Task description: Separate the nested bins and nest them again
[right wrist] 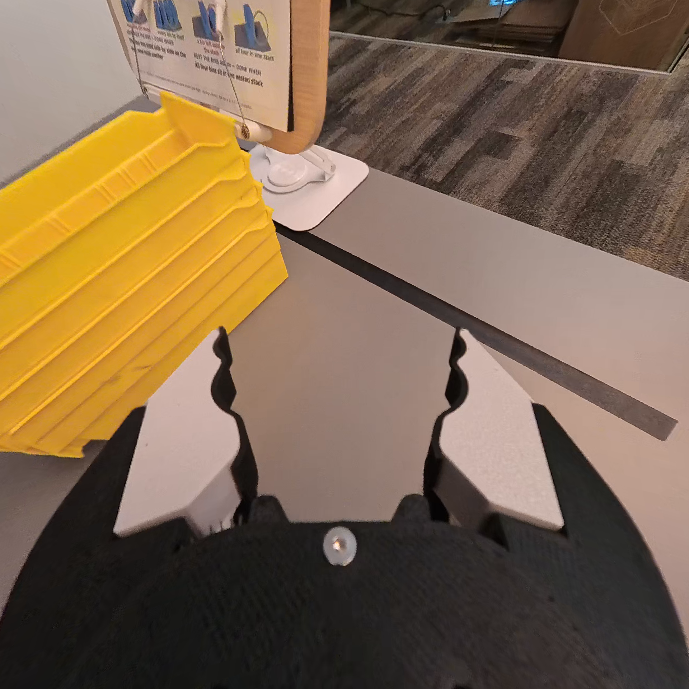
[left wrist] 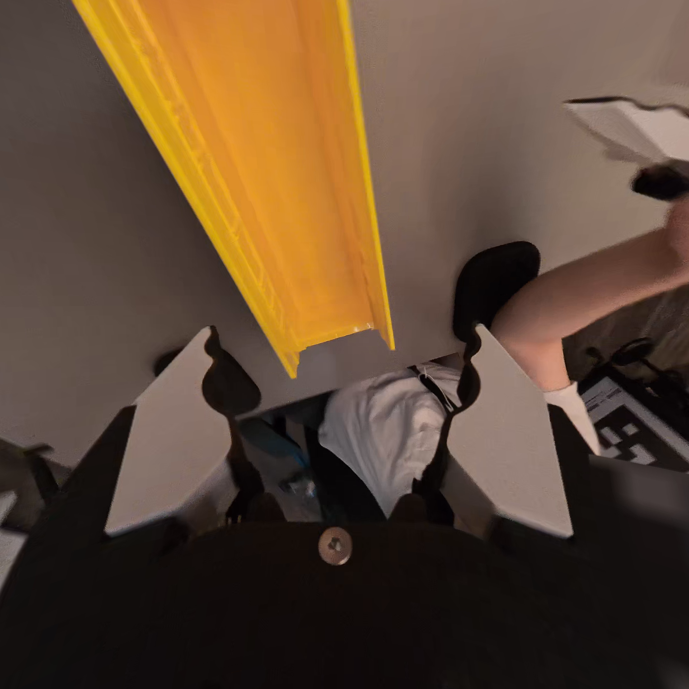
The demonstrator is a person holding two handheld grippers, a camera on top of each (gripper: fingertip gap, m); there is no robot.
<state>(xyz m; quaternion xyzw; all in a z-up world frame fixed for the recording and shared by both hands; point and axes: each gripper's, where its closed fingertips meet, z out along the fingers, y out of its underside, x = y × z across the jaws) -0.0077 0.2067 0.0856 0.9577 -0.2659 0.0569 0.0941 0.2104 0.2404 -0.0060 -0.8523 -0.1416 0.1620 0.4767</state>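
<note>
A stack of several nested yellow bins (right wrist: 123, 268) lies on the grey table (right wrist: 373, 298) at the left of the right wrist view, with its rims fanned out. My right gripper (right wrist: 340, 330) is open and empty over bare table, just right of the stack, and does not touch it. In the left wrist view a long yellow bin (left wrist: 268, 167) shows from above, its open inside facing me. My left gripper (left wrist: 345, 328) is wide open at the bin's near end. Its fingertips (left wrist: 212, 332) stand clear of the bin on both sides.
An instruction sheet on a wooden stand (right wrist: 238, 56) with a white base (right wrist: 309, 186) stands behind the stack. A dark seam (right wrist: 484, 332) crosses the table, with carpet (right wrist: 522, 130) beyond. A person's arm (left wrist: 596, 283) and white shirt (left wrist: 380, 421) show past the table's near edge.
</note>
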